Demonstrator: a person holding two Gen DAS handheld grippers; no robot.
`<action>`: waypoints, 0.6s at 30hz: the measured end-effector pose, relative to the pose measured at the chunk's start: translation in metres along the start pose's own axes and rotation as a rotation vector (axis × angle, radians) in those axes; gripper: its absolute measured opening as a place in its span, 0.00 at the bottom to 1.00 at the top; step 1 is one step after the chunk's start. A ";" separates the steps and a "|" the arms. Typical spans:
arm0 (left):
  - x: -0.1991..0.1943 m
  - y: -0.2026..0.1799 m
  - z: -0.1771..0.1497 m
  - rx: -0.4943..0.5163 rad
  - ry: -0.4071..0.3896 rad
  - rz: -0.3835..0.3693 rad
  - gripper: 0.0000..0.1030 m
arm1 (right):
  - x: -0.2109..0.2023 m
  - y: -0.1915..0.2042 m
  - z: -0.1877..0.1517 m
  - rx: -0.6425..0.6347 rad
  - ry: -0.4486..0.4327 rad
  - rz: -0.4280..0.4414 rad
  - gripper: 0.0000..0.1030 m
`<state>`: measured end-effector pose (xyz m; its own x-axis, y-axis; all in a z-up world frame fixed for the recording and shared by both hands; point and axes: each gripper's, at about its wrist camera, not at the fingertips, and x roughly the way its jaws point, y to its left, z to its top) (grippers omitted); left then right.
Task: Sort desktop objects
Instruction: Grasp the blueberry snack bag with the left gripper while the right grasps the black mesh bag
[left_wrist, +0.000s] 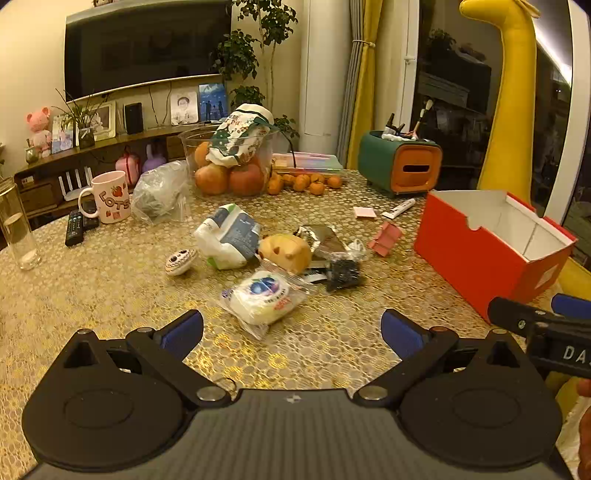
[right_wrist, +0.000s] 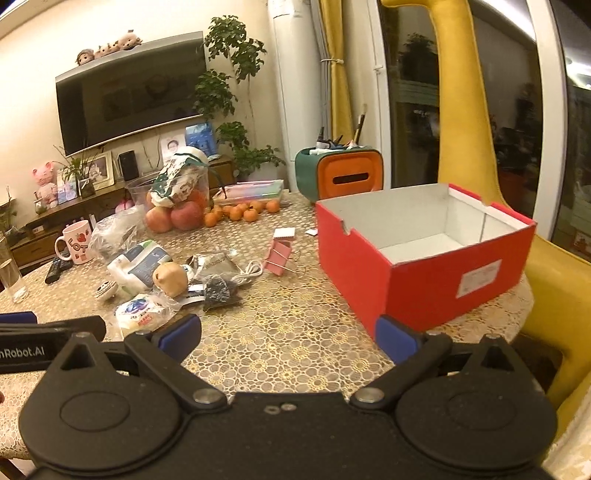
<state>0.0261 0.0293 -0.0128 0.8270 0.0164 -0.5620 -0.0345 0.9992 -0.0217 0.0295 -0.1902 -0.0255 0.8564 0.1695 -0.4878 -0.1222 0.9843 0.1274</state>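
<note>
Left gripper (left_wrist: 291, 328) wide open, bagged white roll (left_wrist: 263, 297) just ahead.

Warm, yellowish indoor light is washing over both views, leaving them fairly dim and orange-tinted. The window (right_wrist: 517, 122) is showing dark, with faint reflections, and a bright strip is glaring along its upper edge in the left wrist view. Soft shadows are lying under things on the table (left_wrist: 110, 295). Fisheye distortion is bending the television (left_wrist: 144, 44) and the frame edges. Corners are darkening, and distant detail is looking slightly soft.
</note>
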 end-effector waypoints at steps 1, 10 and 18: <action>0.003 0.001 0.001 0.005 -0.001 0.005 1.00 | 0.003 0.001 0.001 -0.006 0.001 0.010 0.98; 0.037 0.013 0.003 0.017 0.029 0.003 1.00 | 0.039 0.013 0.014 -0.101 0.017 0.023 0.98; 0.077 0.018 0.003 0.056 0.048 0.001 1.00 | 0.086 0.026 0.026 -0.152 0.054 0.059 0.96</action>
<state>0.0907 0.0492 -0.0537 0.7990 0.0170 -0.6011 -0.0029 0.9997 0.0245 0.1127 -0.1517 -0.0416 0.8178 0.2257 -0.5295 -0.2495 0.9680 0.0273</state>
